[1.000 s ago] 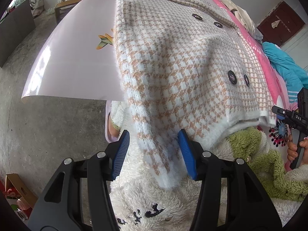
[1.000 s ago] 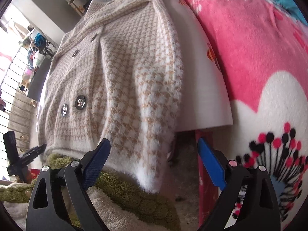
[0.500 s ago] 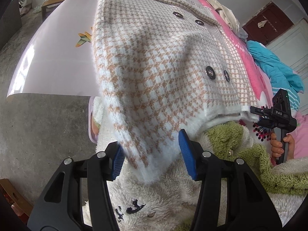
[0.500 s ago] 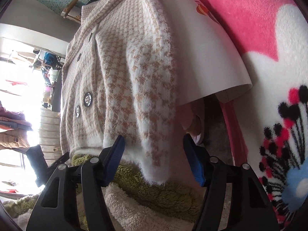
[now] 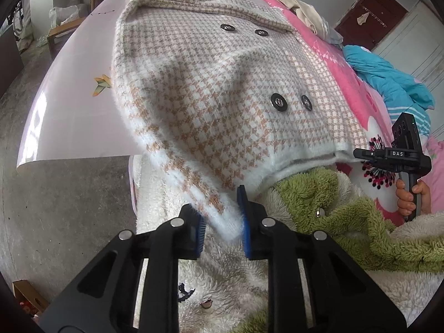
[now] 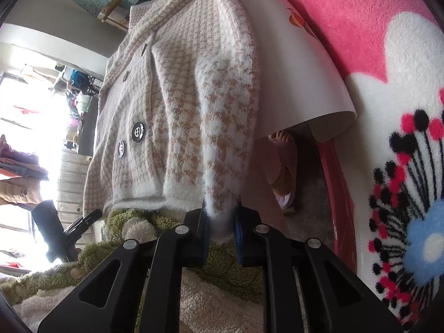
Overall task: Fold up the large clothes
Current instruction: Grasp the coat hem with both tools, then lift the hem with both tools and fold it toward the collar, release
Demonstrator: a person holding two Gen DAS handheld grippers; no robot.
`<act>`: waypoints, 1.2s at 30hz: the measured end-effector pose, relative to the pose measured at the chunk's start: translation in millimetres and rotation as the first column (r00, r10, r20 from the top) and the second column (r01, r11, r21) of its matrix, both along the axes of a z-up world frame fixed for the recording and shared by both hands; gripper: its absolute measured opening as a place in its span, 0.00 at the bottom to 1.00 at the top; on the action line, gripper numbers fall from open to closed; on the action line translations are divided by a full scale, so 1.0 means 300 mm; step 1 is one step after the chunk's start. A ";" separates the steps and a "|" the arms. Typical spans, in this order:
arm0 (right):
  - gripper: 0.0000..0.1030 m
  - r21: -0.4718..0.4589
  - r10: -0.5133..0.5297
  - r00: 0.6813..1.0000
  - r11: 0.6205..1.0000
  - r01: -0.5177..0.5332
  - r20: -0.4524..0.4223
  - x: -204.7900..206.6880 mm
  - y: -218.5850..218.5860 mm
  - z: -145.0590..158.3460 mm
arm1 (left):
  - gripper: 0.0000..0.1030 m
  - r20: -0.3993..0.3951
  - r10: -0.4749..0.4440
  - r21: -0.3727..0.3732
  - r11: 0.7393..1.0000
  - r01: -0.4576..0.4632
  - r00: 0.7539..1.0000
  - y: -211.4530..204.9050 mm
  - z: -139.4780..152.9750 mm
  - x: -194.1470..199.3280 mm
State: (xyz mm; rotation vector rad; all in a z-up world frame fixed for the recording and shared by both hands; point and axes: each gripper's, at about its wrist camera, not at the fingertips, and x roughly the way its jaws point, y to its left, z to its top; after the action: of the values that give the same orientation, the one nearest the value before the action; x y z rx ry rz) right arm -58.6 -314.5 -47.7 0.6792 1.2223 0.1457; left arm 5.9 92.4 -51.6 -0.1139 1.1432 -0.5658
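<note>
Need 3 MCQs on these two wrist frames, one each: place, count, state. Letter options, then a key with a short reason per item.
1. Where does the houndstooth coat lie?
A. on the pale sheet over the bed
B. on the concrete floor
C. on a hanger

2. How many dark round buttons show on the coat front in the left wrist view?
A. two
B. four
C. six

3. What is the left gripper doing?
A. hanging open over the floor
B. closing on the coat's fluffy white hem
C. holding the green fleece

Key: 1 A, the coat spreads across the glossy sheet. 2 B, one pair near the collar, one pair lower down. 3 B, the hem corner sits between its blue pads; the right gripper pinches the opposite corner likewise.
</note>
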 end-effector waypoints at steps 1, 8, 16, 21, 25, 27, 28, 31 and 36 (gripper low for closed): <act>0.11 -0.002 0.001 1.000 1.000 -0.001 0.011 -0.006 0.002 0.010 | 0.14 0.014 -0.004 -0.001 1.000 0.004 1.000 -0.001 0.012 -0.001; 0.09 0.039 -0.007 0.990 0.999 0.002 0.140 -0.004 0.000 0.126 | 0.08 0.135 -0.004 -0.050 0.999 0.011 0.991 -0.004 0.133 0.029; 0.09 0.025 -0.037 0.948 0.999 0.030 0.317 0.088 -0.010 0.263 | 0.08 0.271 0.070 -0.042 0.997 -0.061 0.960 0.016 0.223 0.156; 0.09 -0.020 -0.070 0.920 0.996 0.084 0.385 0.178 -0.014 0.294 | 0.08 0.322 0.145 -0.079 0.989 -0.125 0.936 0.032 0.251 0.278; 0.09 -0.042 -0.090 0.905 0.992 0.118 0.415 0.284 -0.018 0.310 | 0.08 0.331 0.182 -0.094 0.983 -0.160 0.926 0.019 0.269 0.394; 0.09 -0.056 -0.089 0.899 0.991 0.125 0.429 0.343 -0.016 0.321 | 0.08 0.340 0.195 -0.088 0.981 -0.175 0.920 0.010 0.278 0.447; 0.09 -0.062 -0.087 0.897 0.990 0.126 0.434 0.370 -0.017 0.325 | 0.08 0.340 0.201 -0.087 0.980 -0.182 0.919 0.007 0.278 0.473; 0.09 -0.085 -0.073 0.893 0.989 0.123 0.445 0.459 -0.019 0.329 | 0.08 0.328 0.215 -0.088 0.977 -0.197 0.920 0.007 0.269 0.555; 0.10 -0.108 -0.059 0.908 0.988 0.114 0.415 0.621 -0.027 0.271 | 0.13 0.226 0.220 -0.069 0.975 -0.210 0.949 0.012 0.179 0.702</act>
State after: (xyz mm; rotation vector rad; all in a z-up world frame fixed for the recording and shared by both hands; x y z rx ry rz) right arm 127.8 -322.5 33.7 0.5531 0.7868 0.1261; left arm 216.5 95.9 2.1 -0.2034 0.8771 -0.3982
